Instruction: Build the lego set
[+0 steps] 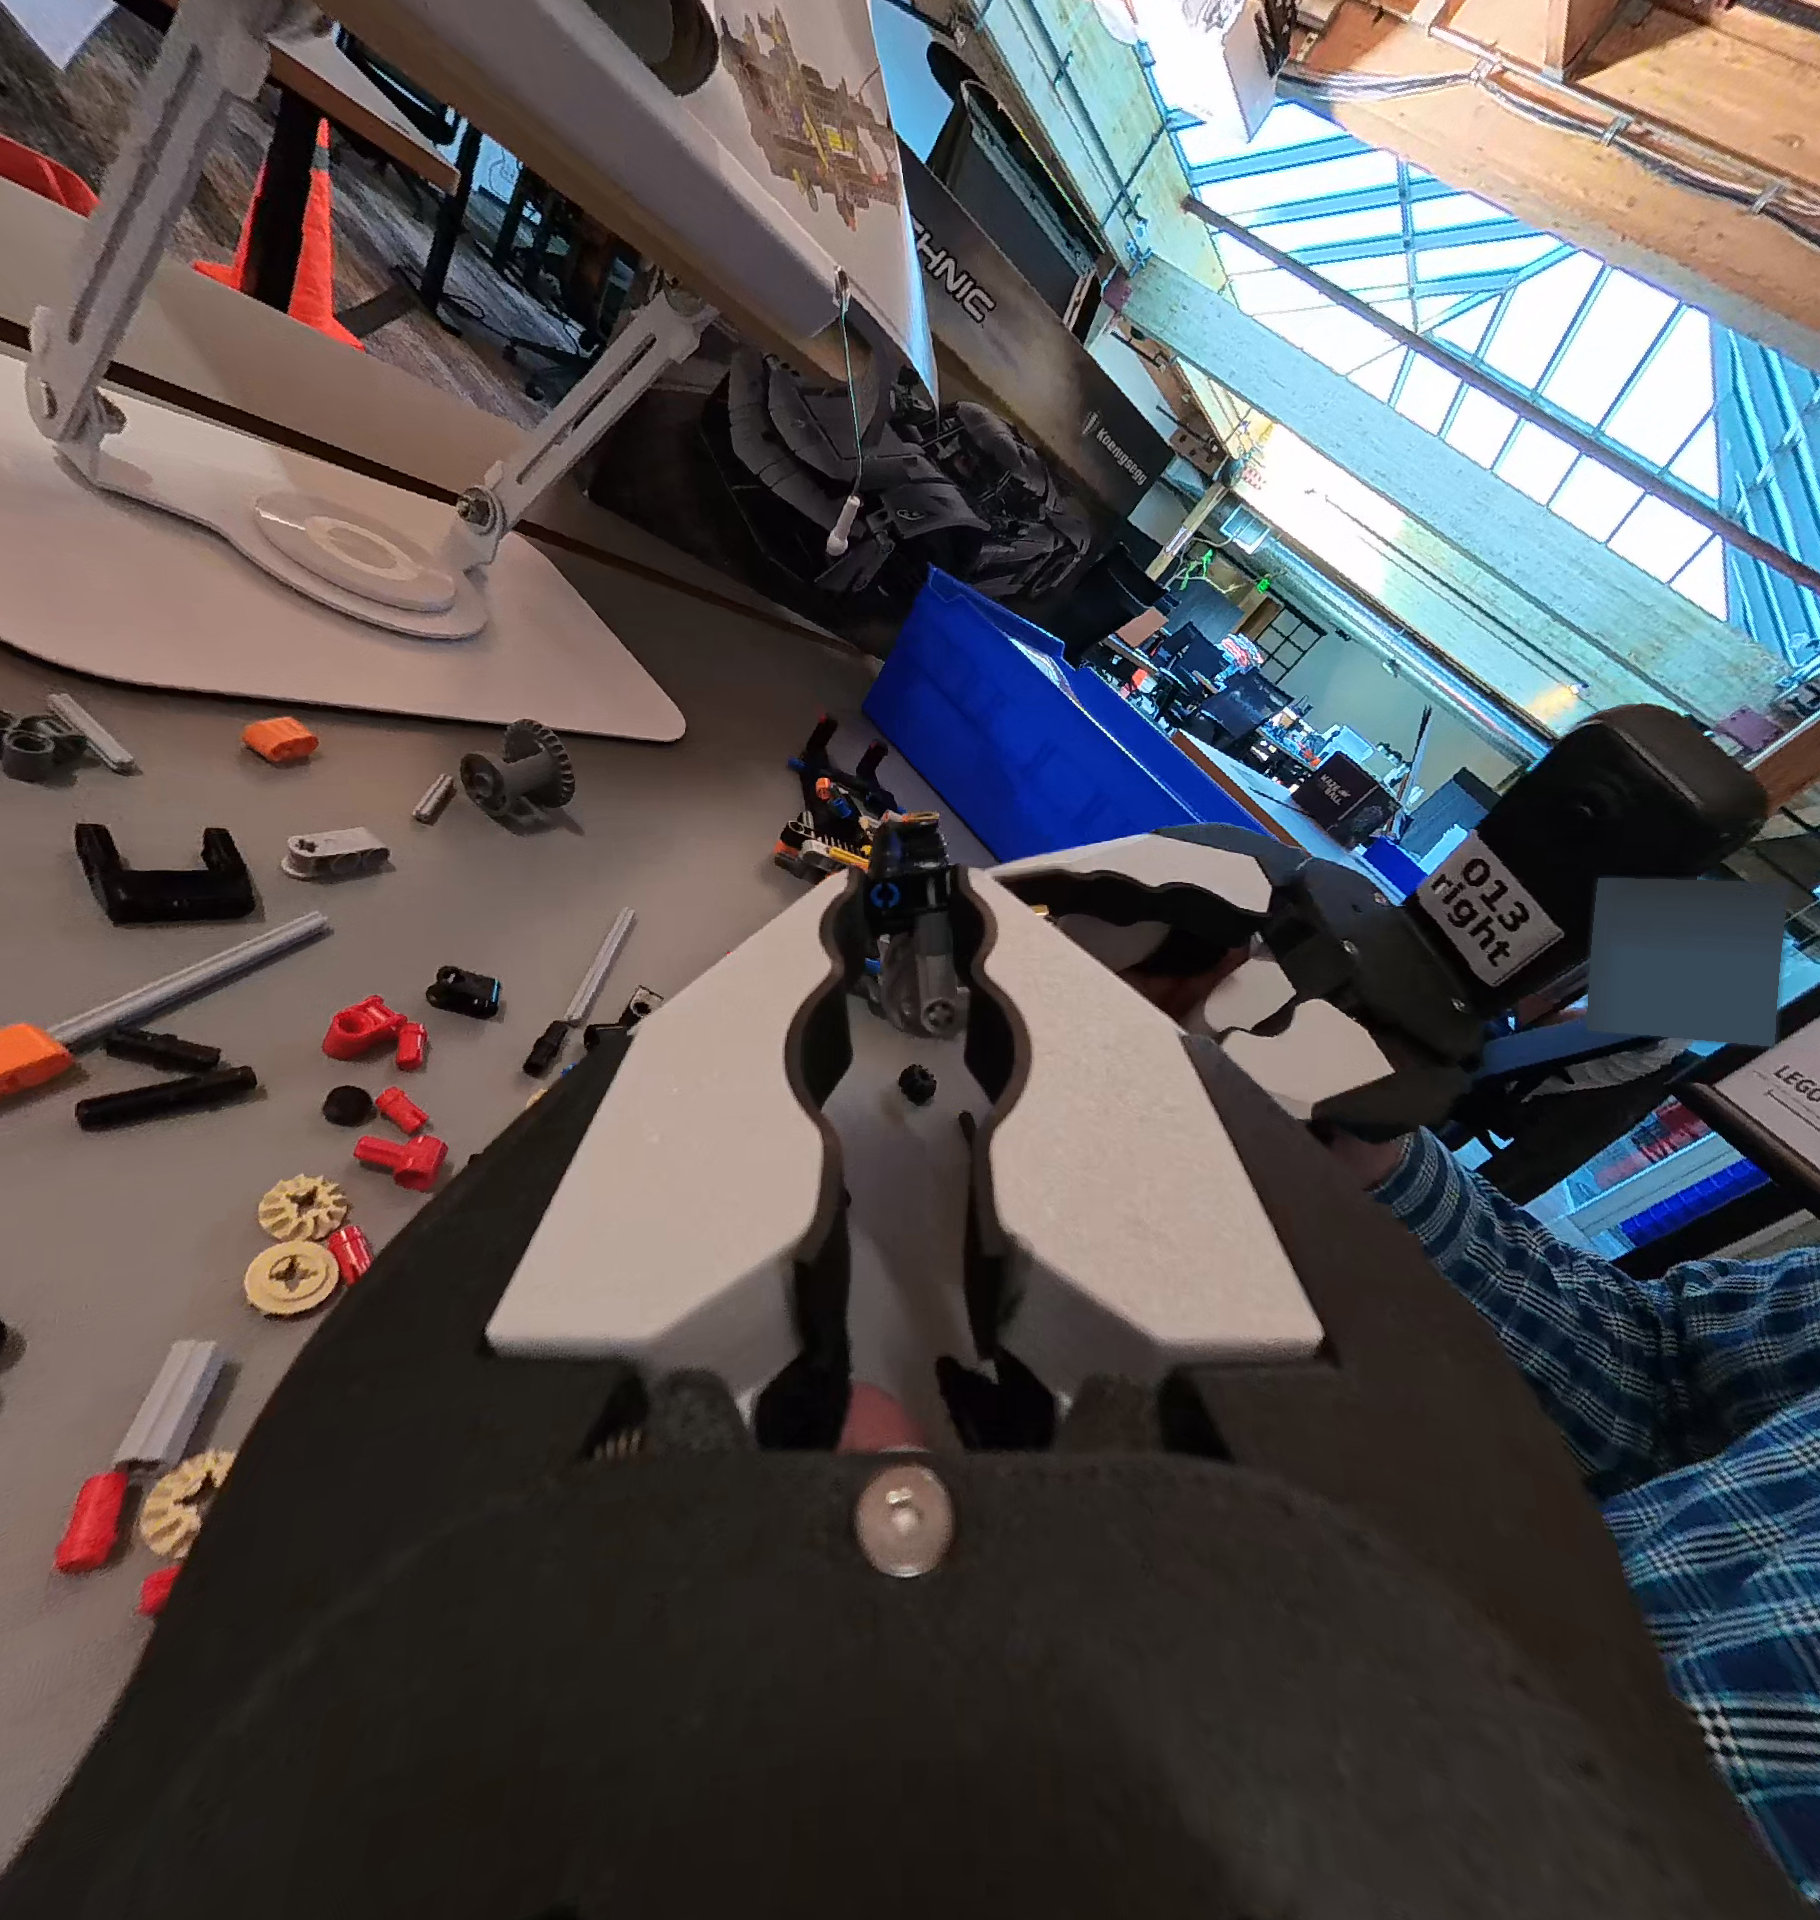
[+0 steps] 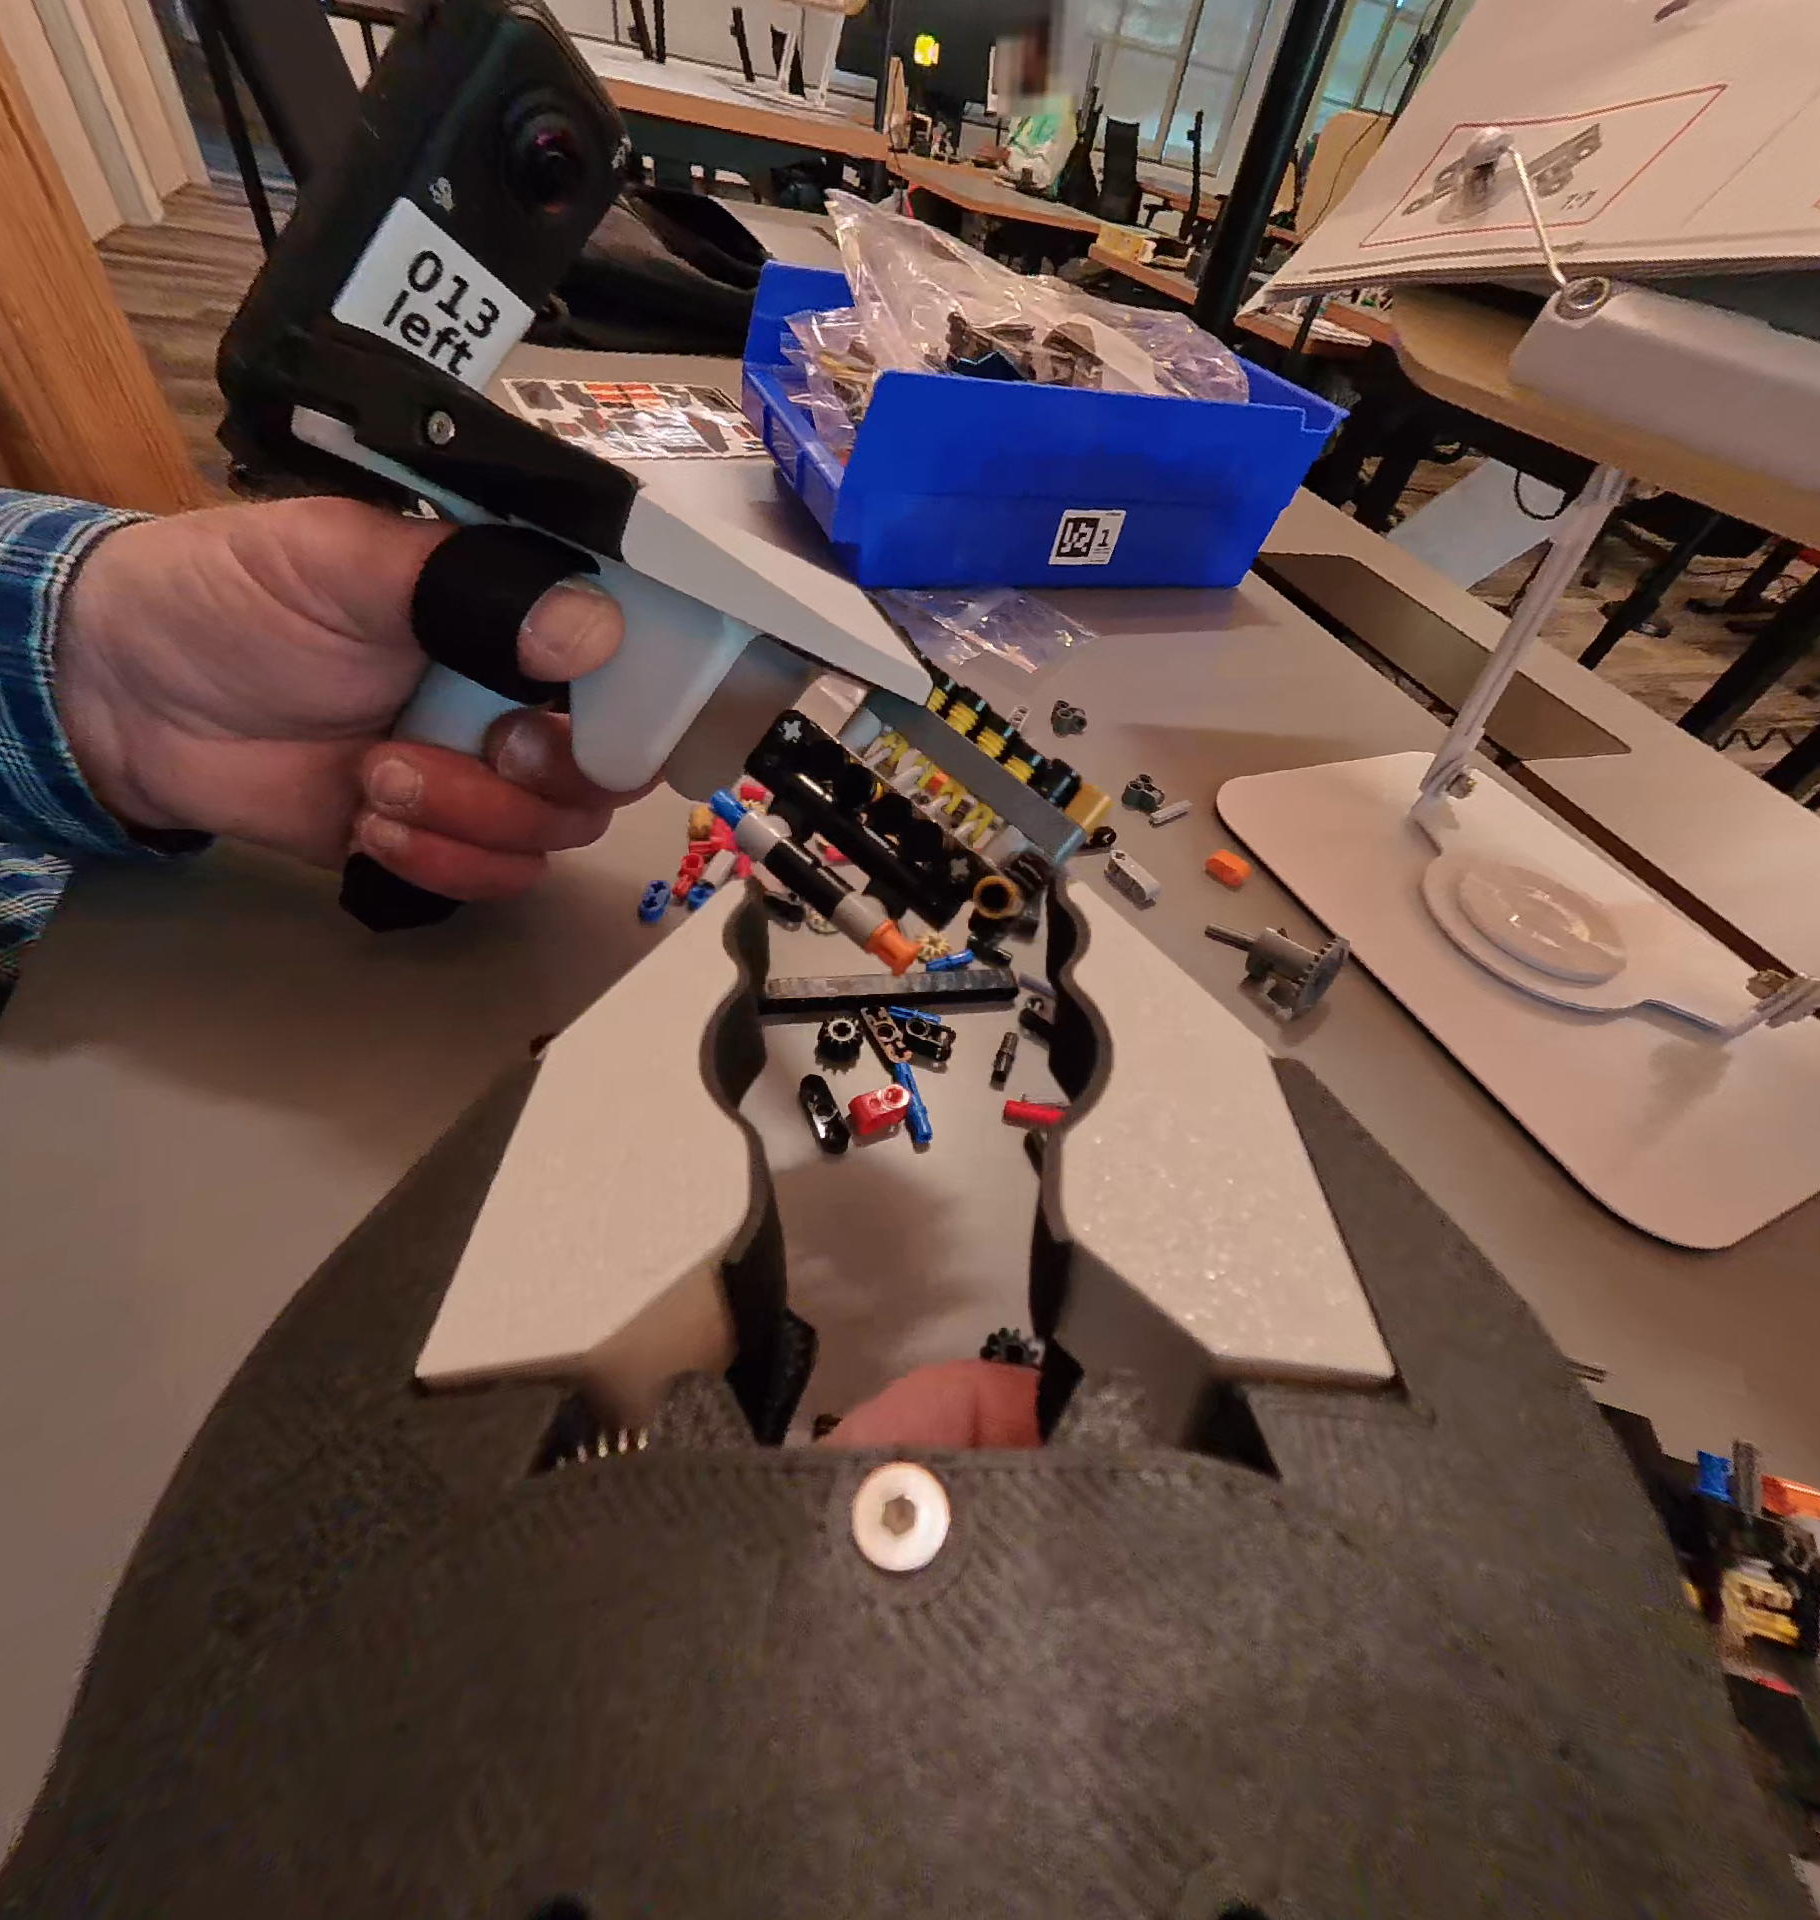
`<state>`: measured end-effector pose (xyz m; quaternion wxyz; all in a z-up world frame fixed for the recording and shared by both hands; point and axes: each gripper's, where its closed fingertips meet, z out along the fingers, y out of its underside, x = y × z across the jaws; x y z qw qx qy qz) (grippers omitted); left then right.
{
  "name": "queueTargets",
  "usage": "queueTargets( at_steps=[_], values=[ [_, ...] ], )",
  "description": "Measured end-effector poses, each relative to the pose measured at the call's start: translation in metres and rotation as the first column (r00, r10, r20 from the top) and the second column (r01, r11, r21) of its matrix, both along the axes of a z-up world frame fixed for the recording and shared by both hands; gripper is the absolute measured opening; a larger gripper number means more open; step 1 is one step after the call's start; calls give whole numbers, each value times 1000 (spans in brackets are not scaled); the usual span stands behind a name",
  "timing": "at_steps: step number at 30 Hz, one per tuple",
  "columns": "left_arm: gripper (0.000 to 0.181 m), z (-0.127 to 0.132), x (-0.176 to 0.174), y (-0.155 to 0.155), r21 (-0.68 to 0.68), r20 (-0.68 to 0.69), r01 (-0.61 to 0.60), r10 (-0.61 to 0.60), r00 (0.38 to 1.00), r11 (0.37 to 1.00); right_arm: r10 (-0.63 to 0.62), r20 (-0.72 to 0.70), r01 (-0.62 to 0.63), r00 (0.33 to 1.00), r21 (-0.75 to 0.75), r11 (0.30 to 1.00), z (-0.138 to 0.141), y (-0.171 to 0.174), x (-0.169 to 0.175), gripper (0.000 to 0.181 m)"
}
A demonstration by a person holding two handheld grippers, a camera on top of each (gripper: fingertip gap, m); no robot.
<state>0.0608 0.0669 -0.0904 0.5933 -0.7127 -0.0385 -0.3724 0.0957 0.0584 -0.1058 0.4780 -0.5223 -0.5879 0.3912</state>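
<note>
Skylit workshop (image 1: 1508, 343) — wood floor (image 2: 158, 249).

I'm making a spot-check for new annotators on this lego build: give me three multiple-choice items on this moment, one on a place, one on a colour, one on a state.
1. Where do the clear plastic bags lie?
A. in the bin
B. on the white stand base
C. on the floor

2. What colour is the plastic parts bin?
A. red
B. blue
C. green

3. What is the left gripper doing?
A. hanging open and empty
B. lying on the table
C. clamping the black, grey and yellow lego assembly

Answers:
1 A, the bags stick out over its rim.
2 B, its walls are blue in both views.
3 C, its fingers are closed on the assembly, held off the grey table.
</note>
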Motion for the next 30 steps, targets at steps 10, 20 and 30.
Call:
queueTargets(
  at_steps=[10,20,30],
  values=[
    [13,1,2,0,0,24,9,-9,1000,1000,-46,40,41,998,119,992,-7,4,-1,43],
    [13,-3,6,4,-20,21,16,-15,1000,1000,-145,80,89,986,479,873,-13,10,-1,46],
    [14,-6,13,5,-51,-54,24,-27,998,998,-151,96,50,984,666,744,-13,7,0,35]
  ],
)
